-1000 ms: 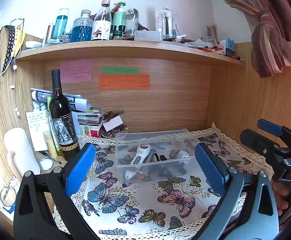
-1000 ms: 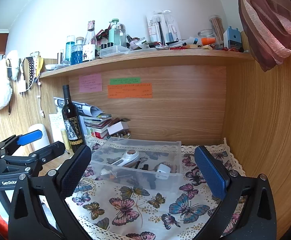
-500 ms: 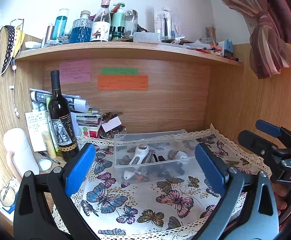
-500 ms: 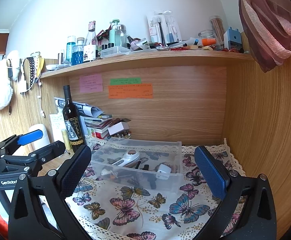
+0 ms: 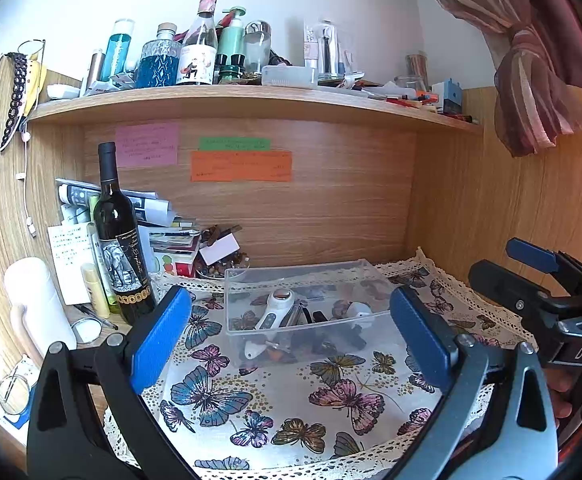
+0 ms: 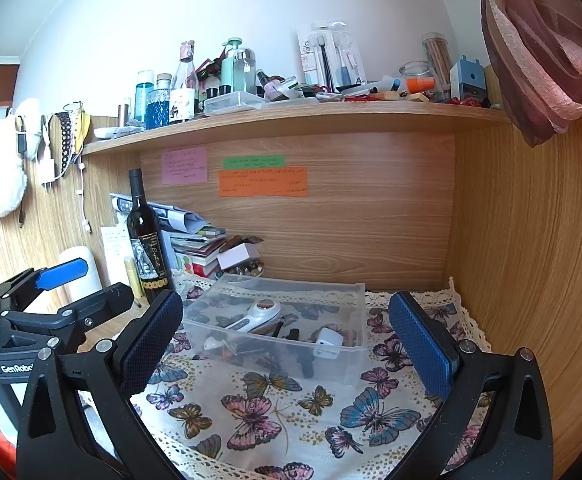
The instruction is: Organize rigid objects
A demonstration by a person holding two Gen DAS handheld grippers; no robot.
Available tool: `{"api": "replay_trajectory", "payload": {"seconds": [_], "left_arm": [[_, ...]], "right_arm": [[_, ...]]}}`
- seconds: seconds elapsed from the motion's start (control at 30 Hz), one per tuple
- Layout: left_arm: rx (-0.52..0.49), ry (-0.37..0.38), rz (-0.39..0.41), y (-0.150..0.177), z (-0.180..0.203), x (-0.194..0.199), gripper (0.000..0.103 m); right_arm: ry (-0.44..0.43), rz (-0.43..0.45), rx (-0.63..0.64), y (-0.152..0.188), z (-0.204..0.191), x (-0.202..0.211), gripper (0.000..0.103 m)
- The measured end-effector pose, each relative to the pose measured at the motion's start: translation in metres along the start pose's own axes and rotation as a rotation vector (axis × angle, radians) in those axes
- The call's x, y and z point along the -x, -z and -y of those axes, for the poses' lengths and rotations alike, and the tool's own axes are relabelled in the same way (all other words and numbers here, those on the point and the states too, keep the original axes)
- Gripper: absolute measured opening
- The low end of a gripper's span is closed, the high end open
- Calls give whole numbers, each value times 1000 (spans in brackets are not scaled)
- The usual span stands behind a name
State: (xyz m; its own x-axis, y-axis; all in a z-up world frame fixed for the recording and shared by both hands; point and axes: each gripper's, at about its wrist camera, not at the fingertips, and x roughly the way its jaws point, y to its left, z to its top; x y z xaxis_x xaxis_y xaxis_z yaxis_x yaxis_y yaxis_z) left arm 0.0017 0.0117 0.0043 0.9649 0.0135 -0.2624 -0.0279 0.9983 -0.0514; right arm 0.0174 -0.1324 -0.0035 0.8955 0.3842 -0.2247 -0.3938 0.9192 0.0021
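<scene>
On the butterfly-print cloth (image 5: 291,396), toward the far side of the desk alcove, sits a clear plastic bin (image 5: 303,312). Its contents: a white handheld device with a round head (image 5: 275,310), a small white plug-like block (image 6: 327,342) at the right, and several dark items beneath that cannot be identified. The bin stands upright, apart from both tools.

Left gripper (image 5: 291,332): jaws spread wide, blue pads well apart, nothing between them; held over the near part of the cloth, facing the bin. Right gripper (image 6: 287,344): likewise spread wide and empty, held near, short of the bin. Each tool is visible at the edge of the other's view.

Left of the bin, a dark wine bottle (image 5: 119,240) stands upright beside a stack of papers and books (image 5: 171,232). A white cylinder (image 5: 39,304) stands at the near left. Three coloured notes (image 5: 239,164) are fixed to the back panel. The shelf (image 5: 251,100) above carries assorted bottles.
</scene>
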Motion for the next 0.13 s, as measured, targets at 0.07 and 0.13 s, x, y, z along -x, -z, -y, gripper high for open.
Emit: {"api": "replay_trajectory", "payload": {"seconds": [0.07, 0.13], "left_arm": [[0, 4, 0, 0, 0, 1, 101], [-1, 3, 0, 0, 1, 1, 101]], "right_arm": [[-1, 1, 3, 0, -1, 0, 103], [-1, 1, 3, 0, -1, 0, 103]]}}
